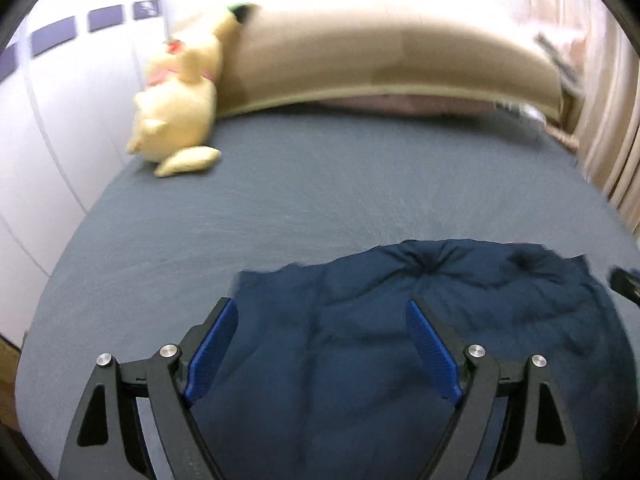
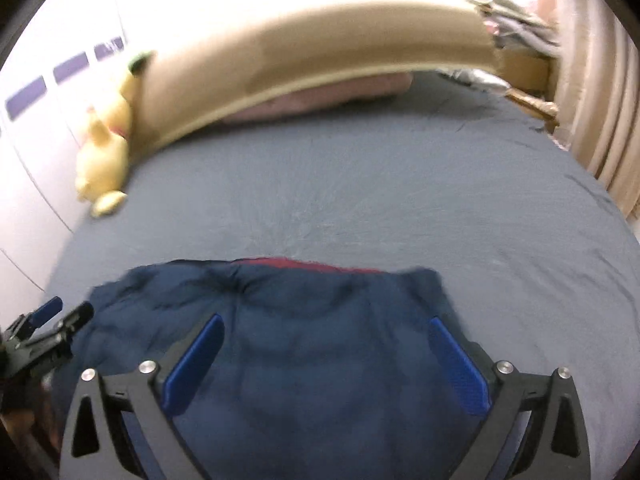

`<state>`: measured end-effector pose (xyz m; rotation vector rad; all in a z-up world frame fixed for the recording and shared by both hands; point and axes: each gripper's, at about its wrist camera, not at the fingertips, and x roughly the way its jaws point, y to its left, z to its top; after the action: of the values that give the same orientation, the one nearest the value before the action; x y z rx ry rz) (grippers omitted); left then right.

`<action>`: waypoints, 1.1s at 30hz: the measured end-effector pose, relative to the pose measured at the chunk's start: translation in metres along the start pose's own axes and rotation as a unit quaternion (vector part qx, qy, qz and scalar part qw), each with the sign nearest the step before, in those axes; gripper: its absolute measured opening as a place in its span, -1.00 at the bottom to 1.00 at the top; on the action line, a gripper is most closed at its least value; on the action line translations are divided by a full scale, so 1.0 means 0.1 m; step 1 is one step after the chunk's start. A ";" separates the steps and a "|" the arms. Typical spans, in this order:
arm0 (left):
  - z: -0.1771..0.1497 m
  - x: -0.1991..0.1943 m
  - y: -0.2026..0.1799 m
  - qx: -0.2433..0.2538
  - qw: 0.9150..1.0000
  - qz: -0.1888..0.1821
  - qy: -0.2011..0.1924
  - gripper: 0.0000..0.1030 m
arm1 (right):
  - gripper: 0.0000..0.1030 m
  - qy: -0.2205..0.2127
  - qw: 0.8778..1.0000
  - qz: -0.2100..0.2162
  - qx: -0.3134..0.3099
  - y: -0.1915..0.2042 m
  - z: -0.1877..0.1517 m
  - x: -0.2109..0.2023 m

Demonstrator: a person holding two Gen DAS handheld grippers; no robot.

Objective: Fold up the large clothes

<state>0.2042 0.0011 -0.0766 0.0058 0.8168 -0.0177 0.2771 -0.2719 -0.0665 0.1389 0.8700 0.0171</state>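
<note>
A dark navy padded garment [image 1: 400, 320] lies bunched on the grey bed sheet [image 1: 320, 200], near the front edge. It also shows in the right wrist view [image 2: 320, 340], with a strip of red lining [image 2: 288, 263] at its far edge. My left gripper [image 1: 322, 310] is open and empty, its blue pads spread above the garment's left part. My right gripper [image 2: 326, 326] is open and empty above the garment's right part. The left gripper [image 2: 66, 312] shows at the left edge of the right wrist view.
A yellow plush toy [image 1: 180, 96] lies at the bed's far left, against a tan headboard cushion [image 1: 380, 60]. White wall panels [image 1: 60, 120] run along the left. Beige curtains [image 1: 612, 128] hang at the right. Clutter [image 2: 516, 12] sits at the far right corner.
</note>
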 end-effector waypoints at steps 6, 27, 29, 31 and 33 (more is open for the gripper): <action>-0.73 -0.76 0.19 -0.041 0.998 -0.003 -0.046 0.69 | 0.99 -0.050 0.996 -0.059 -0.032 -0.02 -0.95 -0.65; -1.63 -0.49 -0.25 0.042 0.996 0.061 -0.045 0.73 | 1.00 -0.054 0.989 -0.112 -0.085 0.43 -1.93 -0.42; -1.61 -0.49 -0.21 0.027 0.998 0.051 -0.034 0.73 | 1.00 -0.052 0.990 -0.108 -0.077 0.40 -1.94 -0.40; -1.57 -0.51 -0.17 0.017 0.999 0.040 -0.029 0.73 | 1.00 -0.045 0.991 -0.103 -0.076 0.40 -1.91 -0.44; -1.56 -0.60 -0.13 0.008 0.999 0.036 -0.028 0.73 | 1.00 -0.049 0.991 -0.101 -0.066 0.36 -1.87 -0.54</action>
<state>0.0488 -0.0093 -0.1394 0.0497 0.7600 0.0444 0.1011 -0.2189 -0.1394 -0.0729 0.7781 -0.1196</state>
